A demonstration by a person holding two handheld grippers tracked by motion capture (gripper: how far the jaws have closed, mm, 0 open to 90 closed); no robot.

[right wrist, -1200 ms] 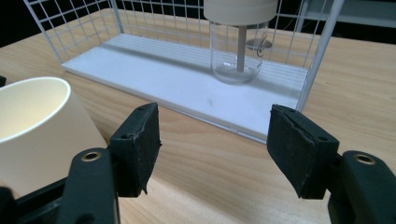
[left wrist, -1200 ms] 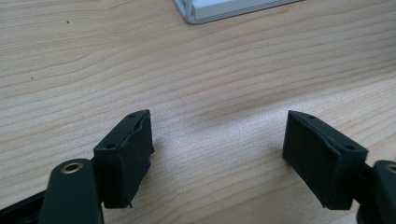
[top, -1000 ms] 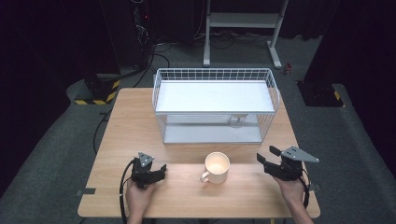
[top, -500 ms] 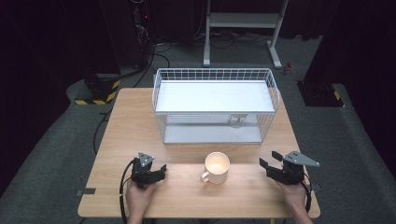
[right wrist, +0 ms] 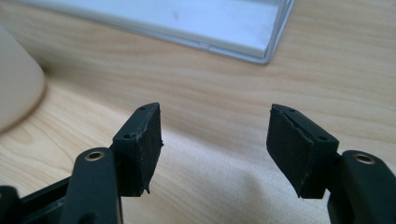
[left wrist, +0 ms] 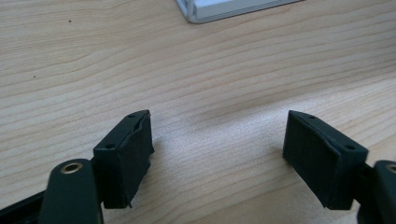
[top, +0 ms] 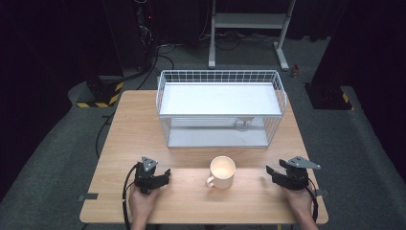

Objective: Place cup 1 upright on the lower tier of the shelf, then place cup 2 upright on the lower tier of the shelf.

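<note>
A cream mug is placed on the wooden bench, near the middle of the front edge, with its handle turned toward the front-left. In the right gripper view its rounded side is seen at the left border, and it is not touched by anything.

The left gripper is held by a hand close to the front-left part of the bench, well apart from the mug. In the left gripper view its fingers are seen spread apart, and only bare wood is found between them, so nothing is gripped.

The right gripper is held by the other hand near the front-right corner of the bench and is pointed toward the mug, with a gap of bare wood left between them. In the right gripper view its fingers are also parted, and nothing is held between them.

A white wire basket rack is placed on the rear half of the bench, behind the mug. Its lower tray corner is seen at the top of the left gripper view, and its pale base edge is seen across the top of the right gripper view.
</note>
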